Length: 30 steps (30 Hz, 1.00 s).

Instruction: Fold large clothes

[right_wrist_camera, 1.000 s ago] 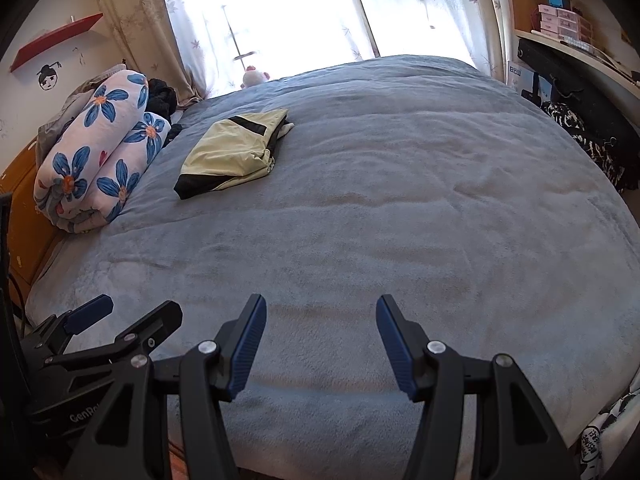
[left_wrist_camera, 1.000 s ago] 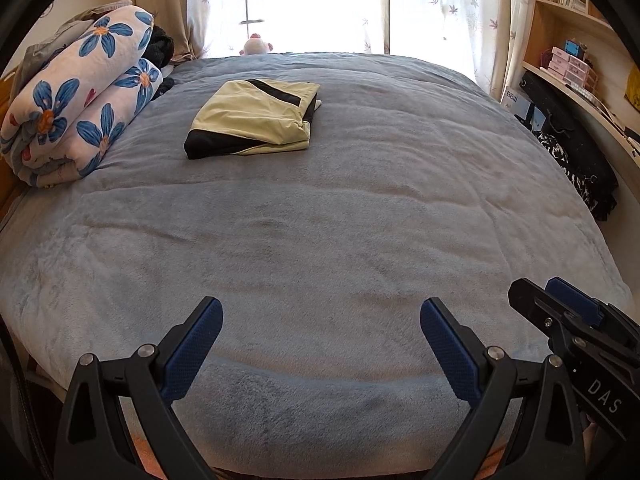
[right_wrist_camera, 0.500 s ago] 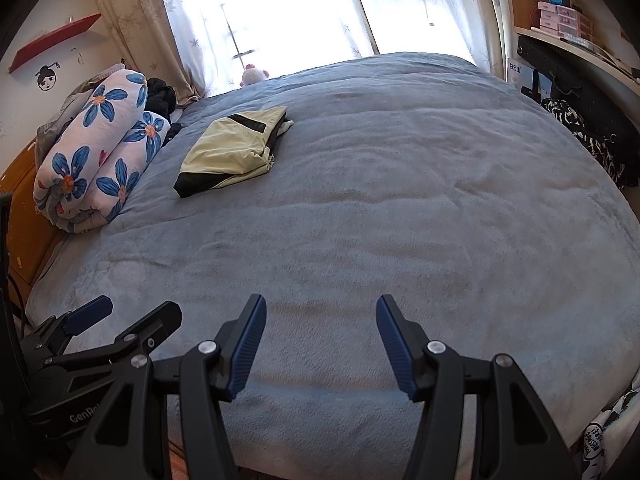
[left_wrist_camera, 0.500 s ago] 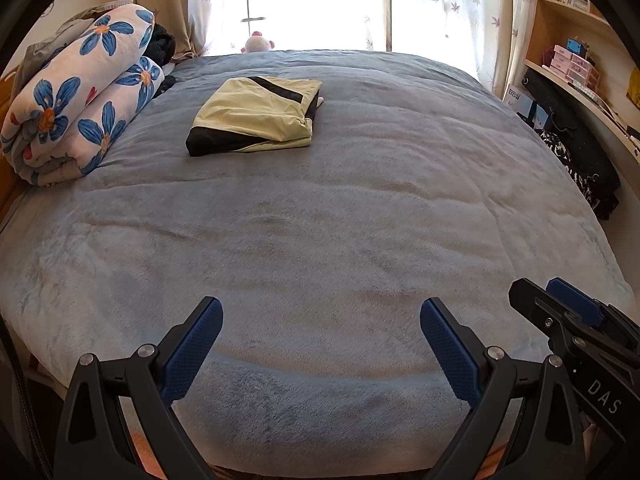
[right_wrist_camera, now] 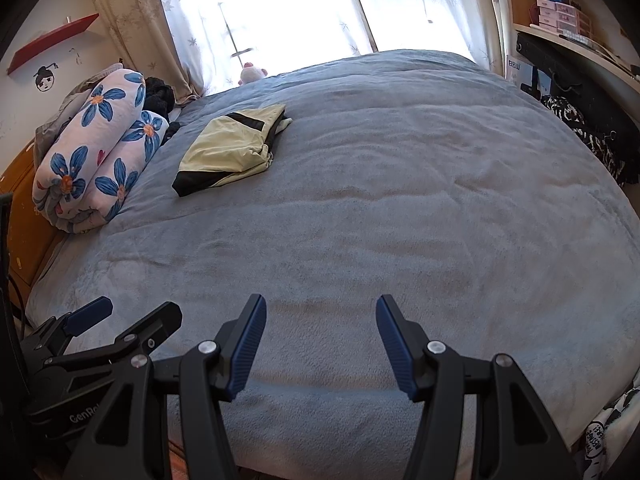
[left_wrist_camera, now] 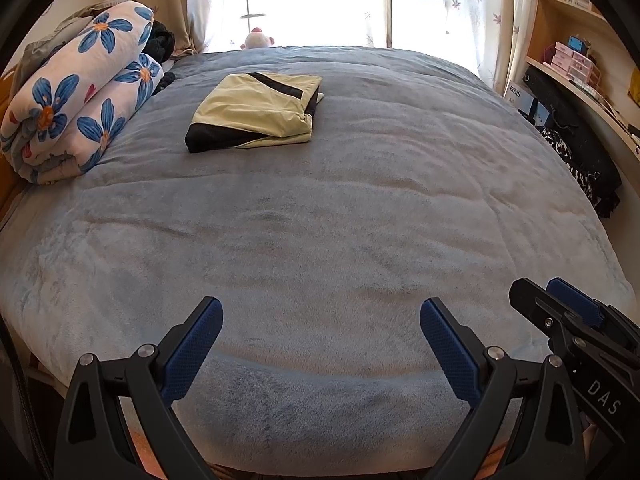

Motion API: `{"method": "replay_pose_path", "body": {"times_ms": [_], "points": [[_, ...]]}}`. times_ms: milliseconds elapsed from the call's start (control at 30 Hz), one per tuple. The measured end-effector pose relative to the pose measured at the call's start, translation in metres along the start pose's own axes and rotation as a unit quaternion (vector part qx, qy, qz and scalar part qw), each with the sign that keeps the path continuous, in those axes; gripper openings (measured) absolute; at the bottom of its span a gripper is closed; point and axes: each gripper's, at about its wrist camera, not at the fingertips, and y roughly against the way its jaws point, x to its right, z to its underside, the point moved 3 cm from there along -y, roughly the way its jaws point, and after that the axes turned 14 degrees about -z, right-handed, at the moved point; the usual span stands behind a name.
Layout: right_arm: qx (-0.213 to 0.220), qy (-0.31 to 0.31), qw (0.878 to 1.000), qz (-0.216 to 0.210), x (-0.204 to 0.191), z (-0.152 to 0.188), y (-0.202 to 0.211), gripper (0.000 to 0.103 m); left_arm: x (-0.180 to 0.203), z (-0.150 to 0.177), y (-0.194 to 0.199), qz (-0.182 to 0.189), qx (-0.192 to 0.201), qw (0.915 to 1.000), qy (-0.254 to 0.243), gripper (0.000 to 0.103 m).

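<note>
Left wrist view: the rounded lens leaves the corners black and bends the room. The left gripper (left_wrist_camera: 321,320) hangs over the near edge of a bed (left_wrist_camera: 320,240) covered by a grey-blue fleece blanket; its blue pads stand wide apart with nothing between them. The right gripper (left_wrist_camera: 560,304) enters at the lower right and is cut off by the frame, so only its tip shows. A folded garment (left_wrist_camera: 256,110), pale yellow with black panels, lies flat and squared toward the far left part of the bed, well apart from both grippers. Its layers hide what kind of clothing it is. A rolled quilt (left_wrist_camera: 80,92) with blue flowers sits at the left edge, partly covering dark clothes behind it. The window (left_wrist_camera: 316,0) is washed out to white, and a small pink toy (left_wrist_camera: 258,40) at the far edge is too small to read. Shelves (left_wrist_camera: 576,60) on the right are blurred.

Right wrist view: the right gripper (right_wrist_camera: 320,320) is over the near edge, pads moderately apart and empty. The left gripper (right_wrist_camera: 120,316) shows only in part at the lower left. The folded garment (right_wrist_camera: 232,148) lies toward the far left, just beside the quilt (right_wrist_camera: 96,148), one black corner pointing at the near edge. A black-and-white patterned cloth (right_wrist_camera: 608,428) is cut off at the lower right corner.
</note>
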Motion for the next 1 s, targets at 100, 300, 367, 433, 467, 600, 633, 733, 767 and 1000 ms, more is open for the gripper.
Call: {"method": "replay_pose_path", "body": {"times_ms": [100,300,367,433,467,600,633,733,767,1000], "points": [[0.0,0.001,1.0,0.0,-0.0001,-0.0008,0.0003,0.057,0.0002,-0.0007,0.0,0.0,0.0,1.0,0.001,0.098],[0.0,0.0,1.0,-0.001,0.0008,0.001,-0.0007,0.057,-0.0004,-0.0008,-0.001,-0.001,0.0,1.0,-0.001,0.098],[-0.001,-0.001,1.0,0.0,0.0009,0.0011,-0.001,0.057,-0.0005,-0.0006,-0.0022,-0.001,0.001,1.0,-0.002,0.098],[0.0,-0.001,1.0,0.0,0.001,0.0008,-0.0008,0.057,-0.0004,-0.0005,-0.0025,-0.001,0.001,1.0,-0.002,0.098],[0.0,-0.001,1.0,0.0,0.0011,0.0006,-0.0008,0.057,-0.0003,0.0002,-0.0025,0.0,0.001,1.0,-0.002,0.098],[-0.002,-0.002,1.0,-0.001,0.0017,0.0015,-0.0011,0.057,-0.0002,-0.0015,-0.0026,-0.001,0.001,1.0,-0.004,0.098],[-0.002,-0.001,1.0,-0.001,0.0012,0.0001,-0.0007,0.057,0.0,-0.0011,-0.0026,-0.002,0.001,1.0,-0.005,0.098],[-0.002,-0.002,1.0,0.001,0.003,0.0028,-0.0018,0.057,-0.0006,-0.0023,-0.0038,-0.002,0.001,1.0,-0.008,0.098],[-0.002,-0.002,1.0,0.001,0.0031,0.0039,-0.0018,0.057,-0.0011,-0.0027,-0.004,-0.002,0.001,1.0,-0.008,0.098],[-0.003,-0.004,1.0,0.001,0.0038,0.0039,-0.0018,0.057,-0.0015,-0.0043,-0.0038,-0.003,0.005,0.9999,-0.011,0.097]]}}
